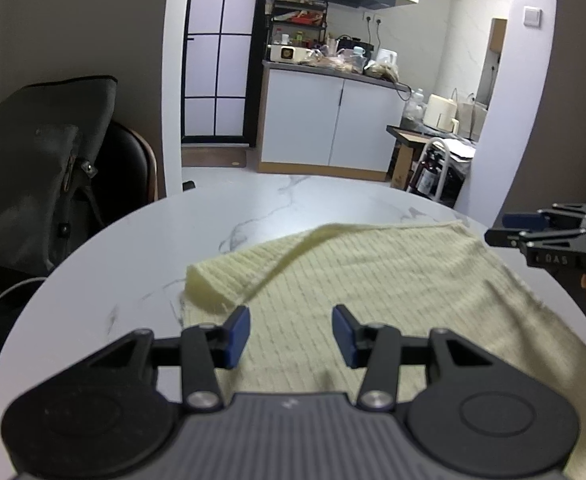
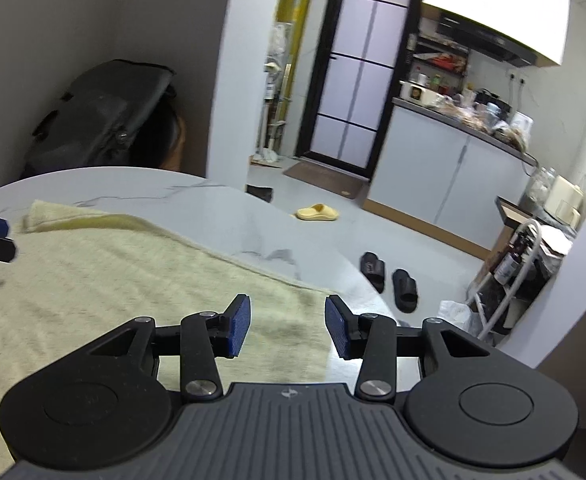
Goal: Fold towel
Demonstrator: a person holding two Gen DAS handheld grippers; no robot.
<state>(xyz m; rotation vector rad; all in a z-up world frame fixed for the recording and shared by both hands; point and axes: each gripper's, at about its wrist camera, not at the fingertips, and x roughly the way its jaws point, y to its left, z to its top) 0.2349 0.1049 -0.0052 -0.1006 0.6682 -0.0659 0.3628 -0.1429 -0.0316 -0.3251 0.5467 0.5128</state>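
Left wrist view: left gripper (image 1: pixel 291 334), fingers apart and empty, hovers over the towel (image 1: pixel 373 292) lying on the round table (image 1: pixel 141 248); a turned-over corner at 10 o'clock could get pinched double. Bare tabletop lies at 12 o'clock. Right wrist view: right gripper (image 2: pixel 287 330), fingers apart and empty, sits above the towel's edge (image 2: pixel 253 268); the table rim at 2 o'clock risks a drag-off.
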